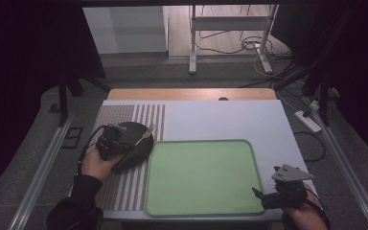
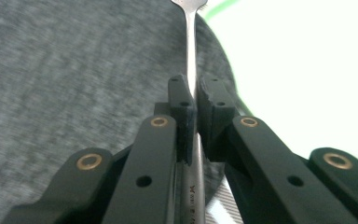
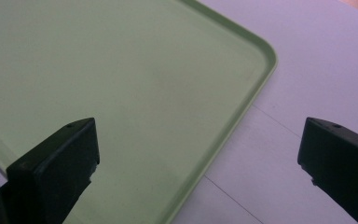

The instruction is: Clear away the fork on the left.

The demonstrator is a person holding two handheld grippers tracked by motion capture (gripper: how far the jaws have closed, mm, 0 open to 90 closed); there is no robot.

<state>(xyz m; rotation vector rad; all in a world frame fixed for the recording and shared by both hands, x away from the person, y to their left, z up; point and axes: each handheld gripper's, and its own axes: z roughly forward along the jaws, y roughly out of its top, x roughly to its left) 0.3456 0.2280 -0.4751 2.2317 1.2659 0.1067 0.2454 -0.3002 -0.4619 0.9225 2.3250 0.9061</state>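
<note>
Just a slim, silvery fork [image 2: 189, 51]

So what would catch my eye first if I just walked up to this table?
Most likely the big pale green tray, bare, in the middle of the white table. Next, at the left, the left tongs pinch the handle of a metal fork over a dark round plate that sits on a striped mat. At the tray's near right corner, the right tongs hang wide open, holding nothing.
</note>
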